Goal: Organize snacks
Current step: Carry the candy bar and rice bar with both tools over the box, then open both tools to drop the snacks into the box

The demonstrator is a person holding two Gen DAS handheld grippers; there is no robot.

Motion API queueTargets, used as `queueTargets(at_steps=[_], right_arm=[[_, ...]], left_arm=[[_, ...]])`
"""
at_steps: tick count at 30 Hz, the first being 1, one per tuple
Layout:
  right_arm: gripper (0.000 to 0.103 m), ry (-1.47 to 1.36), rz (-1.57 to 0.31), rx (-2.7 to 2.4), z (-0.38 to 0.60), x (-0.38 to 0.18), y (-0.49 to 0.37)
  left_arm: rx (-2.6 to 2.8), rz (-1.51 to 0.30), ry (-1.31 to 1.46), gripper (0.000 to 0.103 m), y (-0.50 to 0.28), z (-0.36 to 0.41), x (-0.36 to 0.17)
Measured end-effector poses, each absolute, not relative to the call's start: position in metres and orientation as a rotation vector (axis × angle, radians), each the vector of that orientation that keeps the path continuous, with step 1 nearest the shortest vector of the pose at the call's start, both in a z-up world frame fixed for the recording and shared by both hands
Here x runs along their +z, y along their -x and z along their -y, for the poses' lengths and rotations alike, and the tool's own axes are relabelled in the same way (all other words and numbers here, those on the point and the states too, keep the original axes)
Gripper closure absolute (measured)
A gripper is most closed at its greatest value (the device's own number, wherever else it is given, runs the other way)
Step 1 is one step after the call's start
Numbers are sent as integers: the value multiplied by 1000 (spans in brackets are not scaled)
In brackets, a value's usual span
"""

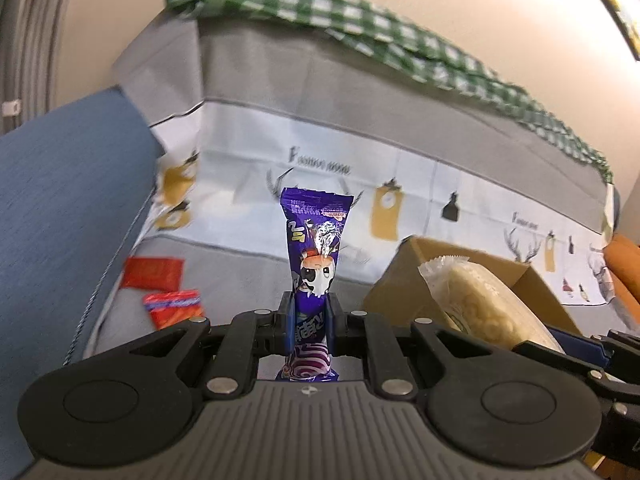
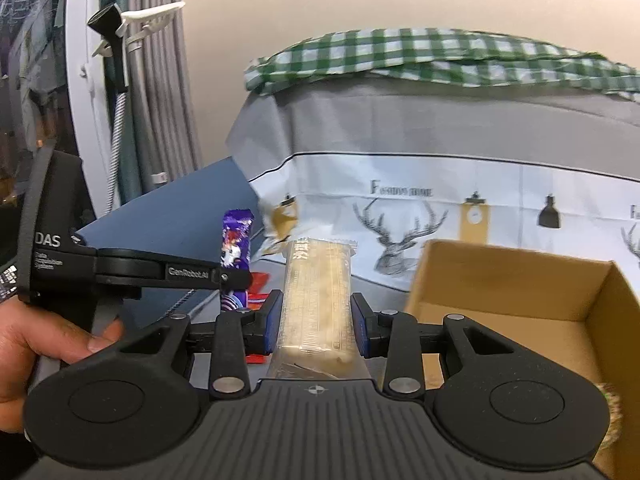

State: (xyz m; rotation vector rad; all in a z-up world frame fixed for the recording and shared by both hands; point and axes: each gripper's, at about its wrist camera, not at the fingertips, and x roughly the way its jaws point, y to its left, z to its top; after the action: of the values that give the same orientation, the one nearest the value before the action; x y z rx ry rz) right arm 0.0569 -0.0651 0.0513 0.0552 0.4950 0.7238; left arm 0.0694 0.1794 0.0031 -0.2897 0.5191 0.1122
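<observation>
Left tool: jaws clamped on a purple snack packet, held upright above the grey sofa seat. Right tool: jaws pressed against both sides of a pale wafer packet, pointing forward, held in the air just left of the cardboard box.

Left wrist view only: two red packets lie on the seat, left of the purple packet, beside a blue cushion.

Right wrist view only: the person's left hand gripping the left tool's handle; box interior visible; curtain at far left.

Both views: deer-print cover and green checked cloth on the sofa back.
</observation>
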Motion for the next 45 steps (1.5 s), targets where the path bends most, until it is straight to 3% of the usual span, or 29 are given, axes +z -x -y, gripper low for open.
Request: queueTargets(at_steps=[31, 33, 34, 41, 42, 43, 44, 45], right_arm=[[66, -123, -463, 417, 150, 37, -88], [68, -136, -455, 366, 155, 37, -90], [75, -138, -448, 335, 157, 38, -91], [75, -163, -419, 221, 172, 38, -91], [75, -163, -417, 205, 173, 37, -91], [74, -162, -414, 187, 174, 37, -91], [64, -163, -410, 163, 175, 36, -92], [57, -169, -410, 141, 177, 36, -93]], left_arm=[[-168, -401, 266, 87, -93, -99, 6], [-194, -387, 264, 87, -91, -94, 7], [-211, -379, 265, 87, -90, -91, 8], [-331, -357, 277, 87, -86, -75, 12], [-370, -368, 290, 85, -87, -72, 11], [-405, -383, 300, 70, -88, -69, 10], [-433, -393, 300, 52, -88, -65, 9], [-446, -392, 287, 47, -87, -61, 9]])
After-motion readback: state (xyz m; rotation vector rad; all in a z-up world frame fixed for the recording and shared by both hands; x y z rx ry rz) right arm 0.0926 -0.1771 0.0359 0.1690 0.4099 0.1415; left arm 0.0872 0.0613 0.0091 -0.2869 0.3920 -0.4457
